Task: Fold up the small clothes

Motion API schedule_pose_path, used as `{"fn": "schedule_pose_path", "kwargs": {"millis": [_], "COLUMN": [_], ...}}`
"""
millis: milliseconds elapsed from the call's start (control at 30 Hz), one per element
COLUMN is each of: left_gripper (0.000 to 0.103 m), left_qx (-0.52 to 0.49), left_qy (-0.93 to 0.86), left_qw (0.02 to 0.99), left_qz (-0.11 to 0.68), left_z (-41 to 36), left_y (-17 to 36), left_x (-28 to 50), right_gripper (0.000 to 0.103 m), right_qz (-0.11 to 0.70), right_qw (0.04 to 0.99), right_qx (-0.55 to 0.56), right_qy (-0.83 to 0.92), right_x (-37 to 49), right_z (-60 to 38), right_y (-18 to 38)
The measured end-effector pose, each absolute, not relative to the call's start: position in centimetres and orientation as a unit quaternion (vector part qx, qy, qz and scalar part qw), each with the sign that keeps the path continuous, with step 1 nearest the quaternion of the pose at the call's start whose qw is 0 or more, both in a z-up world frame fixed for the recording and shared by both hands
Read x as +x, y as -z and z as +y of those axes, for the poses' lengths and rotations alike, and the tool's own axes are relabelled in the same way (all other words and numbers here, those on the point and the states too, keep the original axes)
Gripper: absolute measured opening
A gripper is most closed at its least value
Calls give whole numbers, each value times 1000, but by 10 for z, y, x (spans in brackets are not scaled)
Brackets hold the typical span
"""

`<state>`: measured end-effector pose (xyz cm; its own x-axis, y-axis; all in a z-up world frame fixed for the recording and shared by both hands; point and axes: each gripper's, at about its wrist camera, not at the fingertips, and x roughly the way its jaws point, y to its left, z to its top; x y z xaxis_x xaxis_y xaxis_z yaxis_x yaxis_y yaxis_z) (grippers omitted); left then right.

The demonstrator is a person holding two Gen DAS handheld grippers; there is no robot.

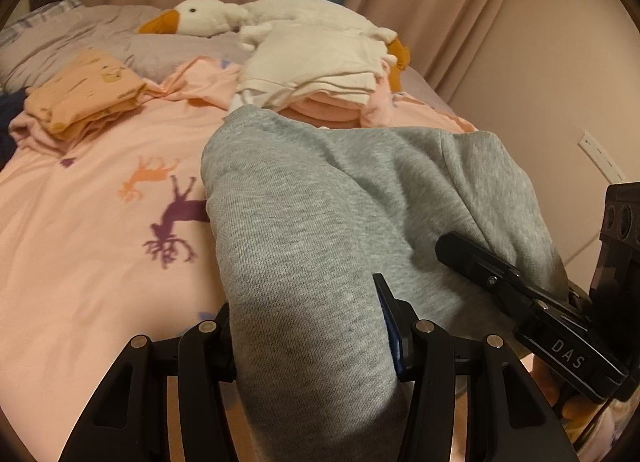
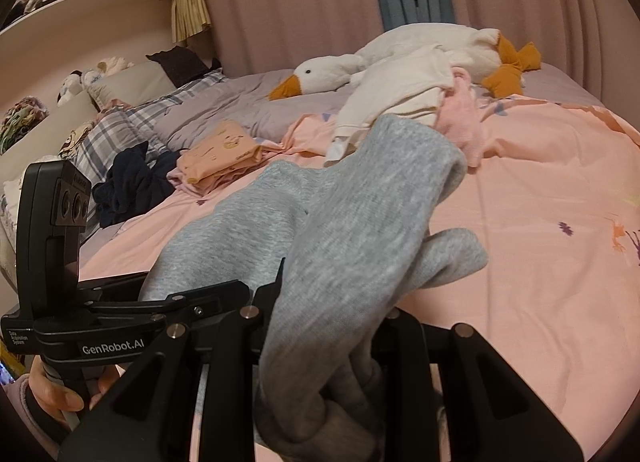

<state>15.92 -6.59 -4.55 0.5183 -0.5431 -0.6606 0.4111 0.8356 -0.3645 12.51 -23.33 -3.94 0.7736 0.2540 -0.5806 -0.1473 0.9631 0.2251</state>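
On the far left of the bed, in the left wrist view, a folded orange garment (image 1: 82,92) sits on the pink deer-print sheet (image 1: 80,222), and a folded white and pink pile (image 1: 320,70) lies further right, just in front of the plush goose (image 1: 224,14). These look like finished pieces, so the task seems well along, with the grey garment (image 1: 320,202) the one in hand.

The left gripper (image 1: 310,338) has its fingers pinching one end of the grey fleece, which fills the gap between them and runs forward over the sheet. To its right, the right gripper (image 1: 500,274) reaches in from the side with a finger lying against the same cloth.

In the right wrist view, a dark navy heap (image 2: 132,182) waits on the left near the plaid pillow (image 2: 108,130), probably not yet folded. The left gripper (image 2: 168,302) shows in profile at the lower left. The right gripper (image 2: 328,342) has its fingers clamped on a bunched fold of the grey garment (image 2: 360,202), which rises as a doubled band above the sheet, one rounded end hanging to the right.

My reading: the grey piece is lifted mid-fold, held at two points. The next move calls for carrying both grips together, laying the cloth flat on open sheet, and keeping the edges aligned before letting go.
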Motion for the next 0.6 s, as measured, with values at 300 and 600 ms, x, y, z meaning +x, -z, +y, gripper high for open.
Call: {"fn": "schedule_pose_path", "kwargs": {"millis": [300,600], "left_gripper": [52,52], "left_qx": [-94,-95], "left_qy": [256,239], "left_qw": [869,871], "left_qz": [413,419], "left_z": [-39,-25], "left_y": [55,65], "left_x": [164,170], "right_gripper": [25,25], "right_qz": [328,339], "right_qw": [933,928], "right_qx": [75,72], "right_qy": [-125,-139], "right_x": [134,147], "right_z": [-205,-187], "right_y": [47,56]}}
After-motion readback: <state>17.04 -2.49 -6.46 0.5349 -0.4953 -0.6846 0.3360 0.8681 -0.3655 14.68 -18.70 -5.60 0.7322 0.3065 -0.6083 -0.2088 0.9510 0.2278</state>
